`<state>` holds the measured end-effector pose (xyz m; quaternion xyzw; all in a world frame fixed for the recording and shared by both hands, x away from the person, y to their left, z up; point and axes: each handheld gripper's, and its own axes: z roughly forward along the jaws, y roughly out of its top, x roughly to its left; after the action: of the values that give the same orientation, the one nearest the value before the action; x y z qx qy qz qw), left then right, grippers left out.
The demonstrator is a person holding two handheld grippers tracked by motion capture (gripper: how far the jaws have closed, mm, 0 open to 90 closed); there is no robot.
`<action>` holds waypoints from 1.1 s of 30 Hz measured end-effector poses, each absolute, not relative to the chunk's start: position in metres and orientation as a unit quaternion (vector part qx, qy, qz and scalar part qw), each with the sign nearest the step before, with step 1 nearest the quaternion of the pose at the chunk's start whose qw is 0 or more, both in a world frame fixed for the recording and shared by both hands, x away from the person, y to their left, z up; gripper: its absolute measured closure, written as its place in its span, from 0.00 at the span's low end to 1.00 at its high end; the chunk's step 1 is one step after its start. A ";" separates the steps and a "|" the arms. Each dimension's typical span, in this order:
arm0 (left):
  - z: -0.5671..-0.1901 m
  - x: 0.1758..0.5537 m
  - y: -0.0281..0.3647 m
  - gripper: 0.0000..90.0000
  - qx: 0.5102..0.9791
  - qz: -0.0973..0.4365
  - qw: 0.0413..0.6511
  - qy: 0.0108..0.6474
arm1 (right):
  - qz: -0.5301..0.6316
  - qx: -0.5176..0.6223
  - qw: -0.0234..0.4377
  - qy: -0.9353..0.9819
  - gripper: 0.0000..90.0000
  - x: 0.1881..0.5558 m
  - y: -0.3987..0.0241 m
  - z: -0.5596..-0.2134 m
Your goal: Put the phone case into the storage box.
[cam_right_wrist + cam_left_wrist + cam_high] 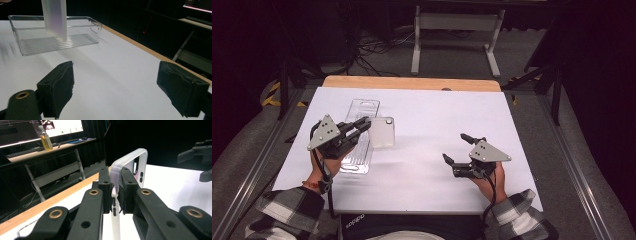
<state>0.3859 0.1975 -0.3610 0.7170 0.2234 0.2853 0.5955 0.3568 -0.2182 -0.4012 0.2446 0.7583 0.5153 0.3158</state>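
Observation:
A frosted translucent phone case (382, 132) is pinched by its edge in my left gripper (364, 123), which is shut on it above the left part of the white table (437, 115). In the left gripper view the case (130, 162) stands upright between the pads of the left gripper (115, 187), its camera cutout facing away. A clear plastic tray (364, 107) lies under and beside the case. My right gripper (455, 147) hovers over the right side of the table, open, with nothing between its fingers. In the right gripper view the right gripper (121, 87) has its jaws wide apart, with the case (56, 17) and tray (60, 42) far off.
A wooden strip (412, 83) runs along the table's far edge. Beyond it stands a white desk frame (457, 30) on a grey floor with cables. A bottle (46, 141) and a monitor sit on a side desk in the left gripper view.

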 end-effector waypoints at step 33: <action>-0.350 0.396 0.221 0.91 0.694 0.317 0.596 0.251 | 0.511 0.247 0.320 0.759 0.14 0.362 -0.221 -0.404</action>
<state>0.3962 0.2211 -0.3504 0.6940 0.2506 0.3168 0.5960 0.3615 -0.2208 -0.4044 0.2473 0.7588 0.5108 0.3195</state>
